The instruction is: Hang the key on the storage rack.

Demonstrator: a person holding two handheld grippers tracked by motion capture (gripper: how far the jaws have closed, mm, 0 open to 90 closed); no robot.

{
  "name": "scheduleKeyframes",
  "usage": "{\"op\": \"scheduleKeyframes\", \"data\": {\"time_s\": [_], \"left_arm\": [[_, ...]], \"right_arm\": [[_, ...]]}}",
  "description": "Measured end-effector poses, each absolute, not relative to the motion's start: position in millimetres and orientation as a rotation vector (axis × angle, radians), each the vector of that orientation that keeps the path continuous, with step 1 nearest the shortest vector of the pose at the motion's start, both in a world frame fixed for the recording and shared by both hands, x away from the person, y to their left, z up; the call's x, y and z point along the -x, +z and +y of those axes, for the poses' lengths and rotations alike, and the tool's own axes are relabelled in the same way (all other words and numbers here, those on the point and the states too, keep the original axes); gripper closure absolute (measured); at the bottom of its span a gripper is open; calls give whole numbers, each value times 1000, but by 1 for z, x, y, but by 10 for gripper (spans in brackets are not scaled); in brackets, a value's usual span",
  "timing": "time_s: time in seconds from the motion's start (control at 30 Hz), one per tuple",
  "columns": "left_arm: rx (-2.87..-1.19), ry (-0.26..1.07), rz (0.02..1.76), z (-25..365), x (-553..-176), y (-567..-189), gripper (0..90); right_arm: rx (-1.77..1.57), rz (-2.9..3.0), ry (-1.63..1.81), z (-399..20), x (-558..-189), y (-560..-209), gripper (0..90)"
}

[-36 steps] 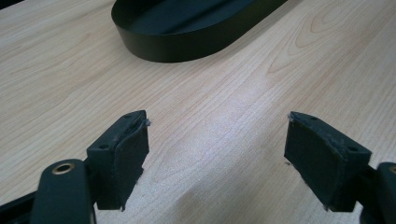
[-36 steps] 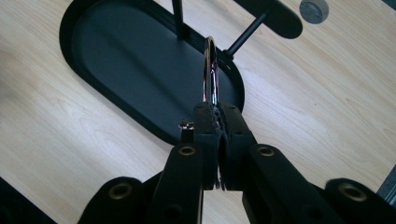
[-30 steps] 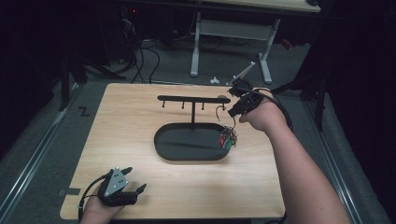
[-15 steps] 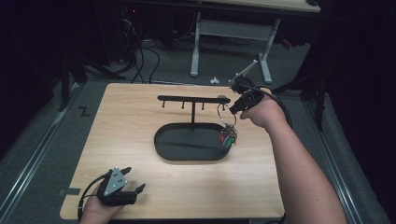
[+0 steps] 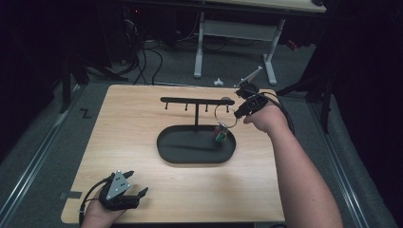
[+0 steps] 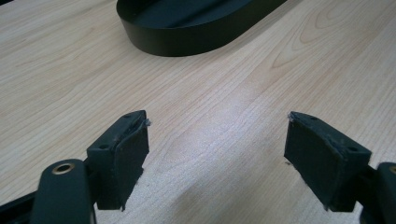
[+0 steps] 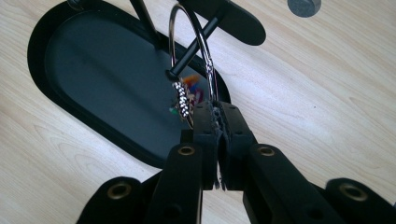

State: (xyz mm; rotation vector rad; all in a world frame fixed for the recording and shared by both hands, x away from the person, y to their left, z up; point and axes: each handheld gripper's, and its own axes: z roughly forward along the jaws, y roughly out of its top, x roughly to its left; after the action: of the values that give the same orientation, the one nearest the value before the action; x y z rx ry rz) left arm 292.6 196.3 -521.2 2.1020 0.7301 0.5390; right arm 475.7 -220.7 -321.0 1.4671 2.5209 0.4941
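Note:
A black key stand has a cross bar with small pegs over an oval tray. My right gripper is at the bar's right end, shut on a metal key ring with coloured charms hanging over the tray. In the right gripper view the ring rises from my shut right gripper and one peg pokes through its loop. My left gripper rests open at the table's front left corner. The left gripper view shows that gripper open with nothing between the pads.
The tray's rim lies ahead of the left gripper. A small grey disc sits on the wood beyond the stand. Table legs and cables stand on the floor behind the table.
My right hand has moved a little left and down with the key ring, closer to the bar's right end. The left gripper has stayed where it was.

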Motion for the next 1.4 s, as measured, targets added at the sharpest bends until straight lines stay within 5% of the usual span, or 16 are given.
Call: {"op": "scheduleKeyframes", "data": {"time_s": [0.47,0.77,1.4], "left_arm": [[-2106,540,724,194,-293,-521,224],[-2105,540,721,193,-294,-521,223],[-2111,544,724,188,-299,-521,223]], "right_arm": [[-1482,2503,474,-221,-468,-323,725],[-1520,2494,469,-223,-465,-344,480],[-1434,2387,558,-235,-433,-395,371]]}}
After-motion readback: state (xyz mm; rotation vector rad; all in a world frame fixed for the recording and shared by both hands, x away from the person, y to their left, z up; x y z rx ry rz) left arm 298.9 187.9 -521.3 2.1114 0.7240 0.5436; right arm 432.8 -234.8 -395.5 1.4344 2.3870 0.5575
